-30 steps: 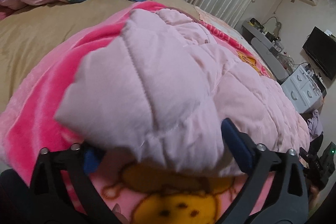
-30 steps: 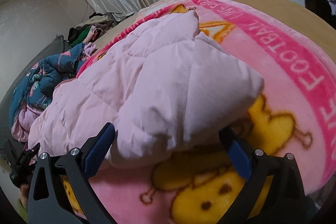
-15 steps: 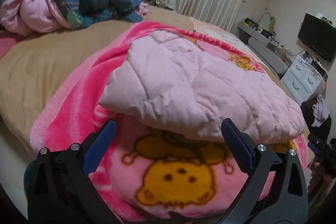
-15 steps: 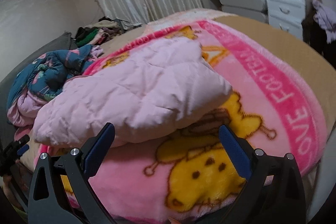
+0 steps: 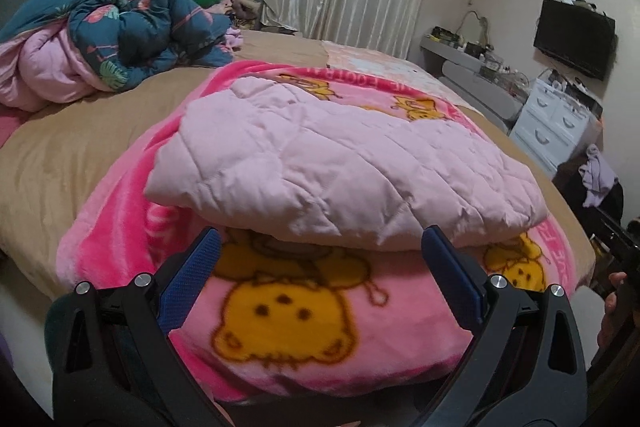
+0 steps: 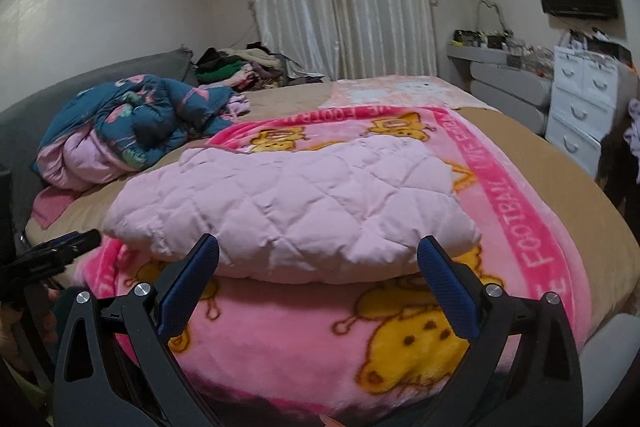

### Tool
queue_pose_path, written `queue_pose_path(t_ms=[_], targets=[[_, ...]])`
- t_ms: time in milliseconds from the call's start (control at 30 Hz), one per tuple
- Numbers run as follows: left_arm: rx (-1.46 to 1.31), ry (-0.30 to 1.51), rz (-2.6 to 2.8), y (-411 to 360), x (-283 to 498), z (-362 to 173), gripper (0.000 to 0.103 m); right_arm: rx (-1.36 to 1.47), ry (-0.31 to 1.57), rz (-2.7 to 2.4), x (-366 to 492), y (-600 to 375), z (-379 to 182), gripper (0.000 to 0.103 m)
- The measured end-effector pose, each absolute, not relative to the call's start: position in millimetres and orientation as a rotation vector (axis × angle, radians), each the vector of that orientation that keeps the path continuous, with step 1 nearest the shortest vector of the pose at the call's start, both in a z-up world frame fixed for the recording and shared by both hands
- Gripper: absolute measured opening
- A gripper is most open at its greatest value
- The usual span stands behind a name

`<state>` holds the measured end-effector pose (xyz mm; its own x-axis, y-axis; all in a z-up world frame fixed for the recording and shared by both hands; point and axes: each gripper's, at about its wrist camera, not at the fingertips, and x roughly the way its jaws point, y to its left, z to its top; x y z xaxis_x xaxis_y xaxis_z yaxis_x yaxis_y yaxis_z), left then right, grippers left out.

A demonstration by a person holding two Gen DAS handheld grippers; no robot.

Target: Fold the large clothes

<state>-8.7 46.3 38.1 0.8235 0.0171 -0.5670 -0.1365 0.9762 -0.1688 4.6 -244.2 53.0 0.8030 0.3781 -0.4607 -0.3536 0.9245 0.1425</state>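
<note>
Underside of folded pale pink quilted garment (image 5: pixel 344 171): hidden against the bright pink plush cartoon-bear blanket (image 5: pixel 280 311).
Blanket's lettering (image 6: pixel 536 227): partly cut off.

1 quilted garment (image 5: pixel 344 163), 2 grippers (image 5: pixel 320 251).

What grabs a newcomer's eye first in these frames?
The pale pink quilted garment, folded into a puffy bundle, lies mid-bed on a hot-pink cartoon bear blanket. Both tools, left and right, are open and short of it. A crumpled teal floral duvet is heaped at the far left of the bed.
</note>
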Motion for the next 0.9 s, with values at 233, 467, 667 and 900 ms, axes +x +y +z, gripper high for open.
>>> queue_pose_path(t_ms=[233, 467, 667, 900], targets=[[-0.167, 0.6, 0.057, 23.9, -10.9, 36.6, 0.094, -0.017, 0.506, 0.446, -12.0, -220.4, 51.6, 0.099], [-0.145, 0.648, 0.079, 16.2, -5.8, 28.9, 0.094, -0.019, 0.612, 0.467, -10.1, -204.2, 31.9, 0.099], [-0.126, 0.655, 0.088, 14.1, -5.5, 27.3, 0.094, -0.021, 0.633, 0.478, -8.3, -195.0, 25.2, 0.099], [-0.123, 0.642, 0.078, 12.3, -7.6, 29.3, 0.094, -0.025, 0.635, 0.465, -6.8, -198.5, 23.7, 0.099]])
